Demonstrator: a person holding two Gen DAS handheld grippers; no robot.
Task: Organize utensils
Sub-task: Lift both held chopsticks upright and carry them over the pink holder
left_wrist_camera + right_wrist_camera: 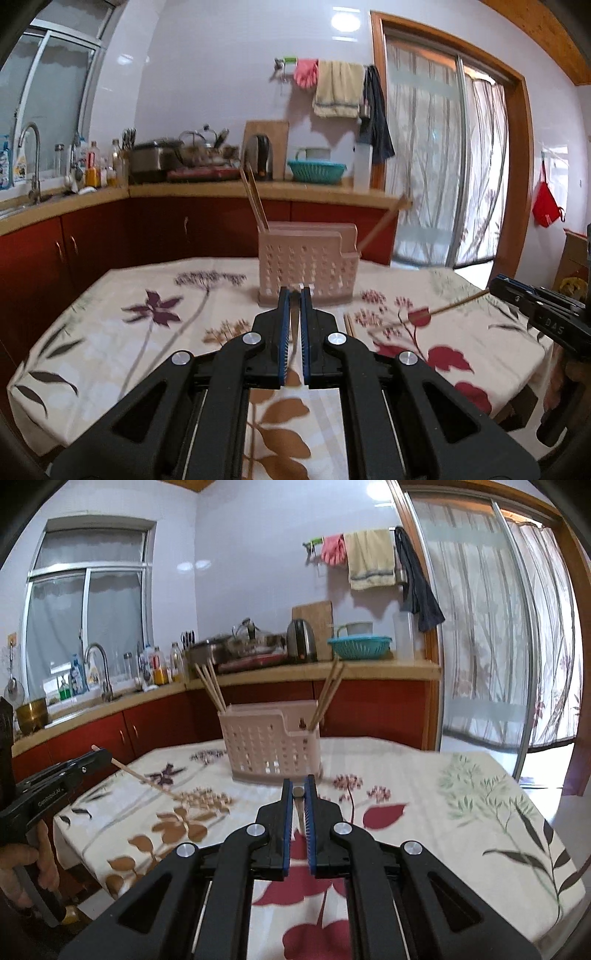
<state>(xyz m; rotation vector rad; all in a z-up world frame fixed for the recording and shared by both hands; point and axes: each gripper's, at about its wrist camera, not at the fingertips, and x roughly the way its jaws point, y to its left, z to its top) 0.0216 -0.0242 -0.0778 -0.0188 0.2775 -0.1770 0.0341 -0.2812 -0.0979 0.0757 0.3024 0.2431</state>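
Note:
A pink perforated utensil holder stands on the floral tablecloth, with chopsticks leaning out of its left and right compartments; it also shows in the right wrist view. My left gripper is shut on a thin chopstick that slants down toward the table. My right gripper is shut on another chopstick, whose tip points toward the table. Two more chopsticks lie on the cloth near the holder.
The table has edges at left and right. Behind it runs a kitchen counter with red cabinets, a sink, bottles, a kettle and a teal basket. A curtained glass door is at the right.

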